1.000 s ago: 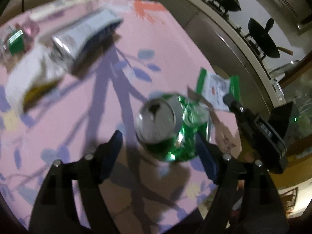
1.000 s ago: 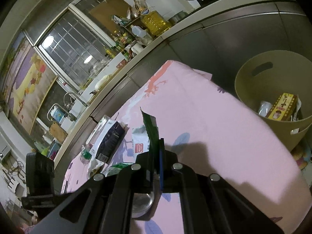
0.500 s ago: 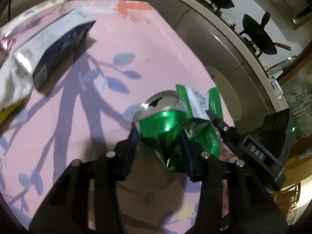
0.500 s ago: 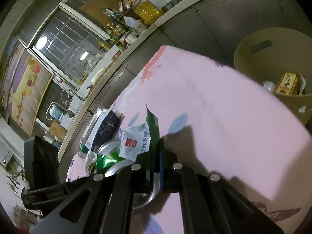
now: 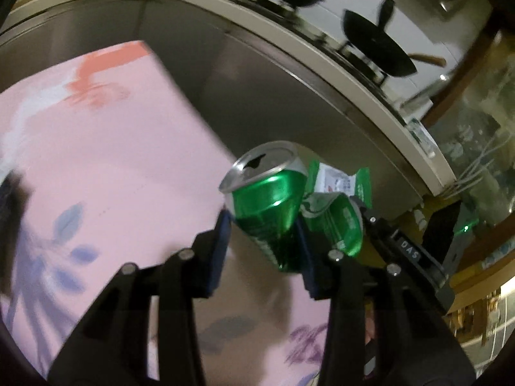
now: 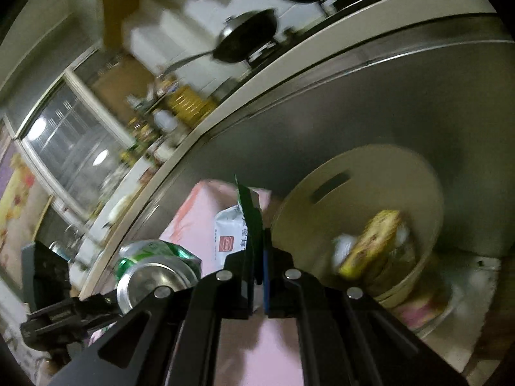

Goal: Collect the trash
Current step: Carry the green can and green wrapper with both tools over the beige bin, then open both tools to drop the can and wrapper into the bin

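Note:
My left gripper [image 5: 262, 228] is shut on a crushed green can [image 5: 270, 199] and holds it above the pink tablecloth [image 5: 106, 148]. The can also shows in the right wrist view [image 6: 154, 270]. My right gripper [image 6: 257, 263] is shut on a green and white wrapper [image 6: 239, 225], which also shows beside the can in the left wrist view [image 5: 338, 181]. A beige round bin [image 6: 328, 186] with trash inside stands on the floor just right of my right gripper, past the table edge.
A steel kitchen counter front [image 6: 354, 96] runs behind the table and bin. Pans [image 5: 376, 45] sit on the stove above. A yellow packet [image 6: 373, 244] lies in the bin.
My left gripper closed on the can and lifted it off the table. Both grippers have swung right toward the bin, which now looms larger in the right wrist view.

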`<control>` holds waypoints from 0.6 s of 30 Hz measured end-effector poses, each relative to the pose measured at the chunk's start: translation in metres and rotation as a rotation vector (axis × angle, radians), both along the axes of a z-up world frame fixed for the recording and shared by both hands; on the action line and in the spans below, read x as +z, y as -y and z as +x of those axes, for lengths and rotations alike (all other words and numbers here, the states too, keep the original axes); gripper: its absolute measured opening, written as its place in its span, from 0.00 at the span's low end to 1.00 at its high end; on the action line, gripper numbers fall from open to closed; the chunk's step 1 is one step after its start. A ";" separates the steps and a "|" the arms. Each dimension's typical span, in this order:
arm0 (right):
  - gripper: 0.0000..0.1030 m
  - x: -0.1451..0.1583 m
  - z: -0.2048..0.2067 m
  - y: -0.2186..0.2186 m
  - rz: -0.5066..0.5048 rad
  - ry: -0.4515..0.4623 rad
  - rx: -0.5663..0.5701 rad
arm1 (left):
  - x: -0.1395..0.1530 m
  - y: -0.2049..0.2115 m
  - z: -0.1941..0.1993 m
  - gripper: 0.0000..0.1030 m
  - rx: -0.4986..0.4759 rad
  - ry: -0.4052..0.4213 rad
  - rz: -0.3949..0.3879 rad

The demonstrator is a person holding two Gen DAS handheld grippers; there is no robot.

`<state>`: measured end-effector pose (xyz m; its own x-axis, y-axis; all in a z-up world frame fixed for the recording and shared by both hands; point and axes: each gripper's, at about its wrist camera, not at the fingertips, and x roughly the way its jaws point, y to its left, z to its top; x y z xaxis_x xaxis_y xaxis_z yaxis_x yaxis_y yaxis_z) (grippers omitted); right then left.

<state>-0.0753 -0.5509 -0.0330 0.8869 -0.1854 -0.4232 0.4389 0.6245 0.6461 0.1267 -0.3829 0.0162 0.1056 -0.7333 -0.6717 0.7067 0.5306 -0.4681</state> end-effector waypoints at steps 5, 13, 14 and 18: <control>0.02 -0.010 -0.007 0.042 0.025 -0.059 -0.079 | -0.002 0.080 -0.003 0.37 -0.095 0.033 0.047; 0.61 -0.024 -0.009 0.062 0.044 -0.095 -0.137 | -0.010 0.117 0.004 0.65 -0.052 0.064 0.109; 0.61 -0.022 -0.013 0.061 0.031 -0.093 -0.141 | -0.007 0.111 0.001 0.65 -0.052 0.075 0.098; 0.61 -0.006 -0.025 0.049 0.004 -0.036 -0.162 | 0.007 0.080 -0.012 0.65 -0.036 0.193 0.107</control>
<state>-0.1004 -0.5994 -0.0389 0.8298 -0.3234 -0.4547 0.5564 0.5411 0.6305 0.1144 -0.4629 0.0235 0.2146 -0.6644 -0.7159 0.7971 0.5427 -0.2648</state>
